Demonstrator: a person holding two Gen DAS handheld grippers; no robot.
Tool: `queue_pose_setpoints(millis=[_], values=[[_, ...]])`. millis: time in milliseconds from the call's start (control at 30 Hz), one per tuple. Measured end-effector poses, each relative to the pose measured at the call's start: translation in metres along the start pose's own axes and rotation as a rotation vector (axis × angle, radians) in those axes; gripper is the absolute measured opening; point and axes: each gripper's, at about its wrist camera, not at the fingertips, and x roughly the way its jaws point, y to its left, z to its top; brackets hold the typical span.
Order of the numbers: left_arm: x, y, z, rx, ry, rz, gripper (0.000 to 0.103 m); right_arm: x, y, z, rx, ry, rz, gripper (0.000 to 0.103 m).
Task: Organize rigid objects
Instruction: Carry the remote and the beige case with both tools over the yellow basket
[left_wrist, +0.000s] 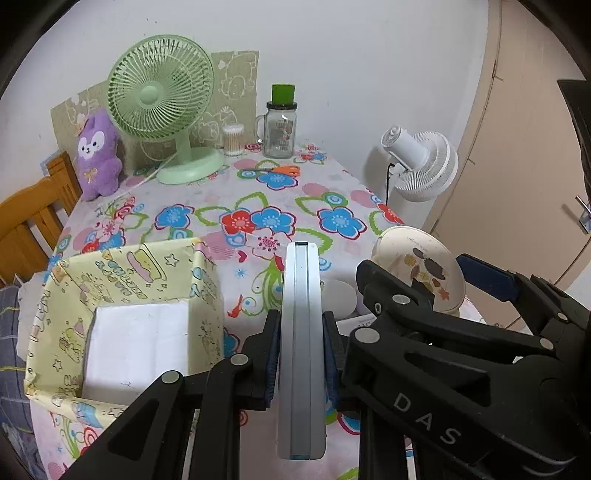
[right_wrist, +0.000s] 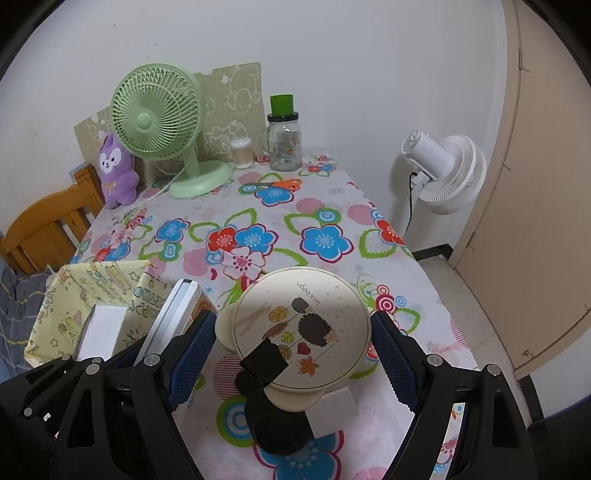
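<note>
My left gripper (left_wrist: 301, 354) is shut on a flat silver-grey case (left_wrist: 301, 350), held edge-on above the table just right of a yellow cartoon-print box (left_wrist: 122, 295). A white block (left_wrist: 136, 347) lies inside the box. My right gripper (right_wrist: 295, 354) is open, its blue pads either side of a round cream mirror (right_wrist: 301, 325) with a hedgehog picture, tilted on a dark stand (right_wrist: 277, 424). The mirror also shows in the left wrist view (left_wrist: 419, 269). The silver case (right_wrist: 170, 317) and the box (right_wrist: 92, 291) appear at the left of the right wrist view.
A floral tablecloth (left_wrist: 258, 206) covers the table. At the back stand a green fan (left_wrist: 162, 107), a purple plush (left_wrist: 98, 155), a cotton-swab tub (left_wrist: 233, 139), a glass jar (left_wrist: 280, 129) and orange scissors (left_wrist: 280, 170). A white floor fan (left_wrist: 421, 162) stands right, a wooden chair (left_wrist: 33, 218) left.
</note>
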Motion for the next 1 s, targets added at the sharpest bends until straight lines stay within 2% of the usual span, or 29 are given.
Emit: queue_pose_setpoints(millis=[600, 1000], values=[[-0.028, 0.018, 0.012, -0.003, -0.049, 0.019, 0.02, -0.031, 0.027, 0.016, -0.047, -0.054, 0.011, 0.086], [-0.035, 0.048, 0.015, -0.009, -0.057, 0.049, 0.02, -0.028, 0.058, 0.021, -0.065, -0.048, 0.039, 0.086]])
